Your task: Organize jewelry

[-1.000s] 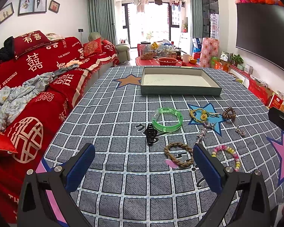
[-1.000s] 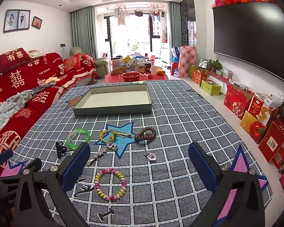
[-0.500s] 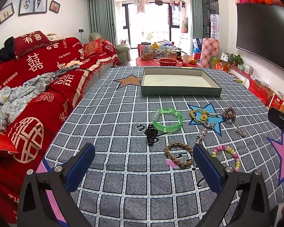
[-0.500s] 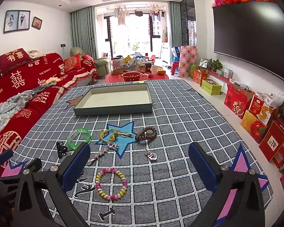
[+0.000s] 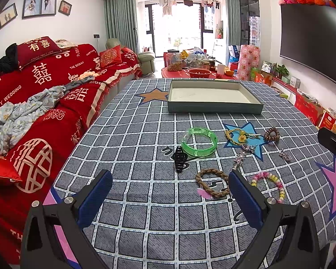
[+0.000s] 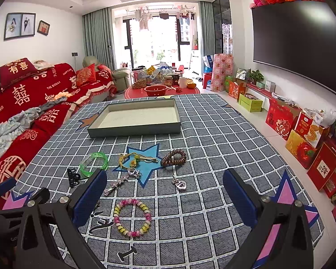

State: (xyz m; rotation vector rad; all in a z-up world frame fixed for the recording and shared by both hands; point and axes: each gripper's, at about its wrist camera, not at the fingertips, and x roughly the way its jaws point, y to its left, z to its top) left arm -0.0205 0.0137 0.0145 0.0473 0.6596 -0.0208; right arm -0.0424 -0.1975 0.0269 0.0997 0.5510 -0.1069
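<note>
Jewelry lies spread on the checked cloth: a green bangle point(image 5: 199, 141), a black hair claw point(image 5: 179, 159), a braided brown bracelet point(image 5: 211, 183), a pink and yellow bead bracelet point(image 6: 132, 217), a brown bead bracelet point(image 6: 173, 157), a yellow cord piece point(image 6: 134, 158), a silver brooch point(image 6: 117, 183) and a heart pendant point(image 6: 180, 183). An empty grey tray point(image 5: 215, 107) stands beyond them. My left gripper point(image 5: 169, 194) is open and empty, near the braided bracelet. My right gripper point(image 6: 164, 194) is open and empty above the bead bracelet.
A red-covered sofa point(image 5: 33, 103) runs along the left of the table. Red gift boxes point(image 6: 302, 134) line the floor at the right under a wall screen. A low red table with snacks point(image 6: 161, 87) stands beyond the far edge.
</note>
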